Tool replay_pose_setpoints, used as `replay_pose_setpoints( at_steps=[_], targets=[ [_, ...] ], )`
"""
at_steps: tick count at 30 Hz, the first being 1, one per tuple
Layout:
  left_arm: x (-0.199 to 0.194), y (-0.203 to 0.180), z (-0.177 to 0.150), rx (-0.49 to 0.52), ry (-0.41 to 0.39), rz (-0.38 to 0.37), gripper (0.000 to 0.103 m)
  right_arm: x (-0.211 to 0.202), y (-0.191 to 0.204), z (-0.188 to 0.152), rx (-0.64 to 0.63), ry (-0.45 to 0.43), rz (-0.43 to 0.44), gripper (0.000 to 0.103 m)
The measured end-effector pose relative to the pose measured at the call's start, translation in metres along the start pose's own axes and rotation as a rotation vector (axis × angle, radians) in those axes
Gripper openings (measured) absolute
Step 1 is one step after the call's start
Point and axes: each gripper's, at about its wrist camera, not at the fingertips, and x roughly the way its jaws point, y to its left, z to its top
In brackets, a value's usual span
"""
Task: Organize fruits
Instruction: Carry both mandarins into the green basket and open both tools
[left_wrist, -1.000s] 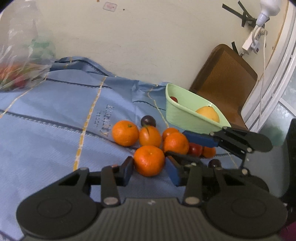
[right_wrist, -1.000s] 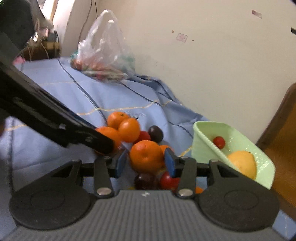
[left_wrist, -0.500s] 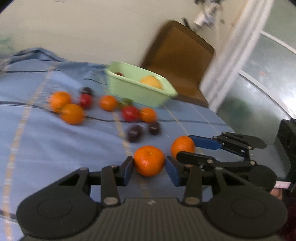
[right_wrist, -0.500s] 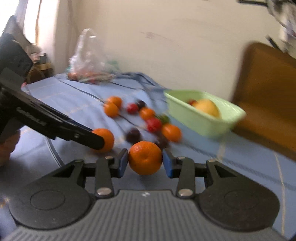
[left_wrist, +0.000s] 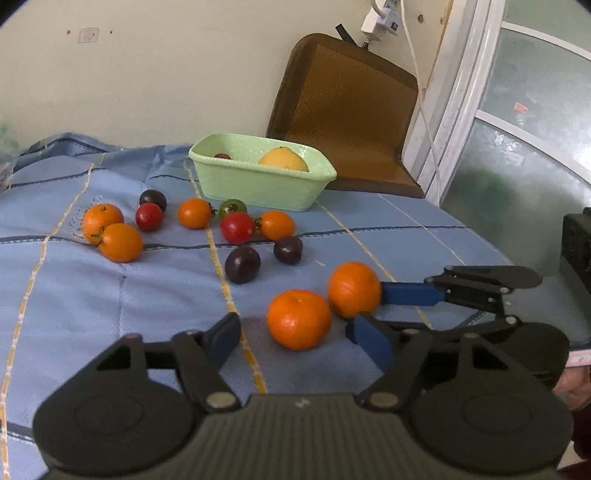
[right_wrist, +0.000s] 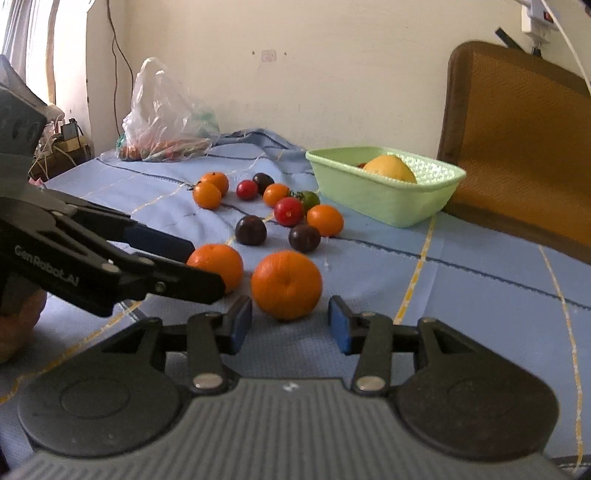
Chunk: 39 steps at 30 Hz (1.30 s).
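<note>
Both mandarins set down apart from the pile

My left gripper (left_wrist: 291, 339) has just been opening, its mandarin (left_wrist: 298, 319) loose between wide jaws on the table (left_wrist: 74, 306); my right gripper (right_wrist: 290, 325) has just been easing open too, its mandarin (right_wrist: 286, 285) free. I judge I am grouping oranges at 6 o'clock. The basket (left_wrist: 258, 184) at 12 o'clock half hides its contents.

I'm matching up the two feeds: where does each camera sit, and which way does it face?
Left wrist: behind the left tongs, facing the green basket and chair; right tongs enter from the right.
Right wrist: behind the right tongs, facing the basket and plastic bag; left tongs come in from the left.
Shared: two near oranges.
</note>
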Motion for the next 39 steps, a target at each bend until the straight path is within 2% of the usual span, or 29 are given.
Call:
replay_pose_setpoints(
  at_steps=[2, 3, 4, 6, 10, 12, 17, 20, 22, 27, 32, 36, 39],
  targets=[
    [0.003, 0.0, 0.001, -0.001, -0.002, 0.005, 0.051, 0.001, -0.001, 0.0, 0.007, 0.004, 0.008, 0.048],
    [0.004, 0.0, 0.002, -0.003, -0.001, 0.003, 0.042, 0.001, -0.001, 0.0, 0.008, 0.003, 0.012, 0.044],
    [0.005, 0.001, 0.002, -0.006, -0.001, -0.003, 0.04, 0.001, -0.001, 0.0, 0.007, 0.002, 0.02, 0.038],
    [0.006, 0.002, 0.004, -0.017, 0.002, -0.016, 0.04, 0.001, -0.003, -0.001, 0.008, 0.0, 0.03, 0.033],
    [0.009, 0.003, 0.005, -0.019, 0.004, -0.022, 0.039, 0.003, -0.004, 0.0, 0.011, 0.003, 0.041, 0.034],
    [0.009, 0.002, 0.004, -0.007, 0.003, -0.022, 0.039, 0.004, -0.006, 0.001, 0.021, 0.007, 0.033, 0.051],
    [0.009, 0.004, 0.004, -0.018, 0.001, -0.032, 0.039, 0.009, -0.01, 0.004, 0.02, 0.007, 0.044, 0.05],
    [0.008, 0.007, 0.006, -0.039, 0.004, -0.048, 0.039, 0.011, -0.01, 0.006, 0.009, 0.008, 0.062, 0.043],
    [0.006, 0.01, 0.01, -0.07, 0.003, -0.077, 0.039, 0.01, -0.009, 0.006, 0.003, 0.004, 0.062, 0.042],
    [0.01, 0.012, 0.045, -0.069, -0.04, -0.094, 0.039, 0.009, -0.019, 0.016, 0.045, -0.057, 0.068, 0.042],
    [0.035, 0.018, 0.104, -0.04, -0.112, -0.051, 0.039, 0.019, -0.038, 0.047, 0.024, -0.177, -0.045, 0.042],
    [0.079, 0.039, 0.141, -0.098, -0.088, -0.013, 0.039, 0.046, -0.068, 0.069, 0.057, -0.205, -0.132, 0.042],
    [0.109, 0.046, 0.155, -0.114, -0.058, 0.026, 0.039, 0.066, -0.086, 0.078, 0.082, -0.198, -0.168, 0.042]
  ],
)
